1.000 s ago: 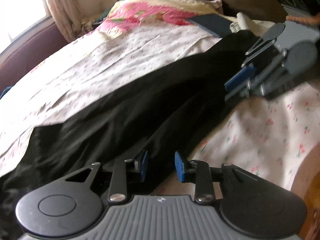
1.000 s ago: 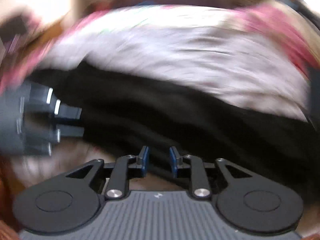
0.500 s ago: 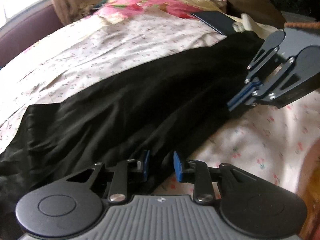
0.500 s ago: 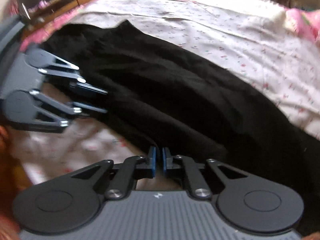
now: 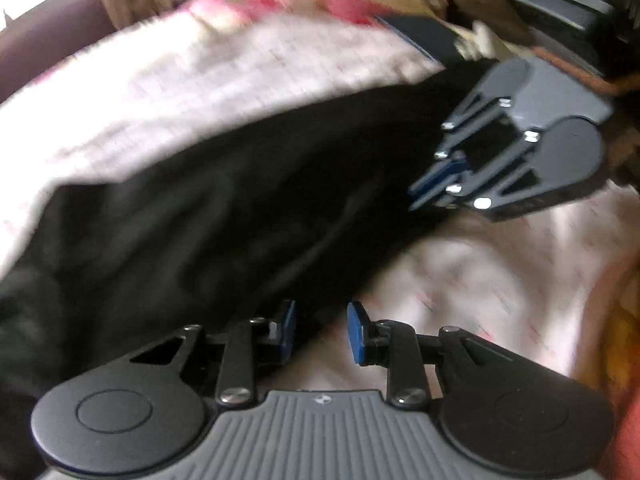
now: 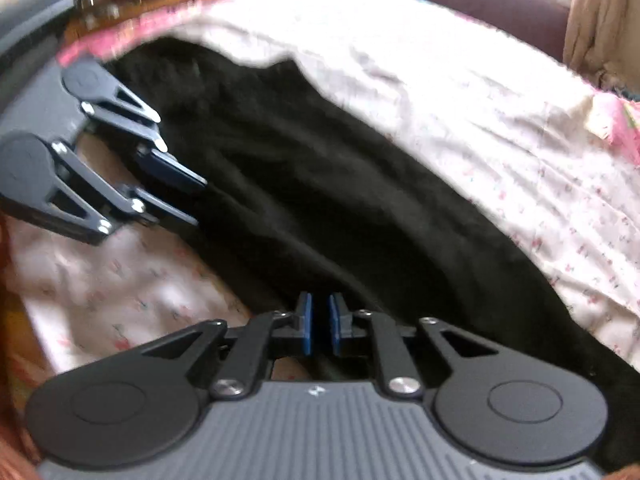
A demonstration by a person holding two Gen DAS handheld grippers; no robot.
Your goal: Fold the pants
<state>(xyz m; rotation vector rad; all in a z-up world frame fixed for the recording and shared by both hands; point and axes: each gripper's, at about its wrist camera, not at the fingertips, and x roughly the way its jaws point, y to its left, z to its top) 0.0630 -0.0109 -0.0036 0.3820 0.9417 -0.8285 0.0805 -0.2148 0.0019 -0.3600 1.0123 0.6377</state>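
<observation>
left gripper [image 5: 321,330]: fingers parted | right gripper [image 6: 319,328]: fingers nearly closed, narrow gap

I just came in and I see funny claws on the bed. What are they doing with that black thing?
A person is holding a claw in each hand to fold a pair of black pants lying long across a flowery bedsheet. The right claw is nearly closed over the near edge of the pants and looks to be pinching it. The left claw is open at the pants' edge farther along, not gripping yet. No fold shows so far; the pictures are blurry.
</observation>
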